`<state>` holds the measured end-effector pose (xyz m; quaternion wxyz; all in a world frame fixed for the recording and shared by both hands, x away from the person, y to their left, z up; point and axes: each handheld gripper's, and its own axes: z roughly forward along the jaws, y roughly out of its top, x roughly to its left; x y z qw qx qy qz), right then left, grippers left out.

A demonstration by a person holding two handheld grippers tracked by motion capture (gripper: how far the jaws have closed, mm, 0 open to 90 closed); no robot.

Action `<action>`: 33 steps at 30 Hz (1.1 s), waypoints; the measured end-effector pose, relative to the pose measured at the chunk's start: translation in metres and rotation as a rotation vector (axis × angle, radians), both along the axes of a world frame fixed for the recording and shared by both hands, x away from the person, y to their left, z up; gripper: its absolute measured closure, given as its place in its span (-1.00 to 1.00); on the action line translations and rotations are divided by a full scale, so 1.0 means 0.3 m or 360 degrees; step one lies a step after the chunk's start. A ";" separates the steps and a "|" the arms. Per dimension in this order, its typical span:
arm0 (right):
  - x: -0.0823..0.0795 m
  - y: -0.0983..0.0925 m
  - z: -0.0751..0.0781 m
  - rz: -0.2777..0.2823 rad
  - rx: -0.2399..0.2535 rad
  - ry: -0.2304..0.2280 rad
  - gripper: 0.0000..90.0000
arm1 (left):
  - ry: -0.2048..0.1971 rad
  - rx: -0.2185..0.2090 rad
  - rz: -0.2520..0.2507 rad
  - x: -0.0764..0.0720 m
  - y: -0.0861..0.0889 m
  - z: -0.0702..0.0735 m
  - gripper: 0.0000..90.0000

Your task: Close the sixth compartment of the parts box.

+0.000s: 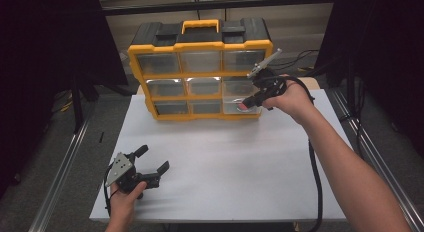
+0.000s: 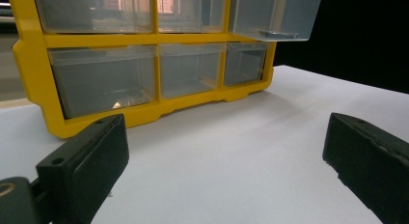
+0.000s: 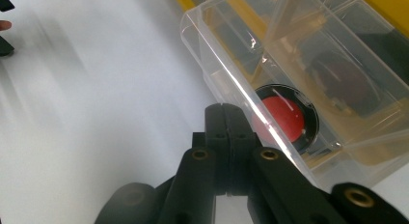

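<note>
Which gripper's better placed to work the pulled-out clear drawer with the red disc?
Right. The right gripper, shut, sits at the open drawer holding the red disc; the left gripper rests open, far off.

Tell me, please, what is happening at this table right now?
A person works at a yellow organizer with clear drawers, standing on a white table. The right gripper, jaws shut, is at the front wall of a pulled-out drawer in the organizer's right column. Whether it pinches that wall, I cannot tell. Inside lies a round black-rimmed red object. The left gripper rests open on the table, away from the organizer.
</note>
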<state>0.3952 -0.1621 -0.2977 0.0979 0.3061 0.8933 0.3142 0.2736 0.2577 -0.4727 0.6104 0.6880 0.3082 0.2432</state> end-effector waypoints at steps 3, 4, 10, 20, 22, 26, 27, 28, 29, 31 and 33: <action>-0.001 0.005 -0.001 0.0003 -0.0009 -0.0001 1.00 | -0.0008 0.0005 -0.0003 0.002 -0.001 -0.001 -0.95; -0.002 0.008 0.000 0.0001 -0.0014 -0.0005 1.00 | -0.0003 -0.0028 -0.0007 0.000 -0.007 -0.002 -0.95; 0.002 0.008 0.000 0.0009 -0.0013 0.0001 1.00 | -0.0006 -0.0013 0.0003 0.001 -0.004 -0.001 -0.95; 0.006 0.014 0.001 0.0010 -0.0032 -0.0024 1.00 | -0.0003 -0.0046 0.0014 0.002 -0.011 -0.003 -0.95; 0.007 0.014 0.000 0.0004 -0.0045 -0.0048 1.00 | -0.0002 -0.0031 0.0003 0.002 -0.010 -0.003 -0.95; 0.025 -0.002 -0.010 -0.0061 -0.0088 -0.0059 1.00 | -0.0005 -0.0024 0.0006 0.002 -0.005 -0.002 -0.95; 0.027 -0.005 -0.012 -0.0063 -0.0082 -0.0053 1.00 | -0.0003 -0.0037 0.0010 0.002 -0.006 -0.002 -0.95; 0.028 -0.006 -0.012 -0.0064 -0.0078 -0.0058 1.00 | -0.0005 -0.0021 0.0016 0.003 -0.004 -0.002 -0.95; 0.029 -0.005 -0.012 -0.0060 -0.0070 -0.0062 0.99 | -0.0009 -0.0007 0.0020 0.003 -0.002 -0.002 -0.95; 0.029 -0.001 -0.009 -0.0048 -0.0058 -0.0069 0.99 | -0.0002 -0.0027 0.0027 0.004 -0.007 -0.004 -0.95; 0.030 0.001 -0.006 -0.0048 -0.0041 -0.0065 0.99 | -0.0003 -0.0017 0.0003 0.002 -0.007 -0.003 -0.95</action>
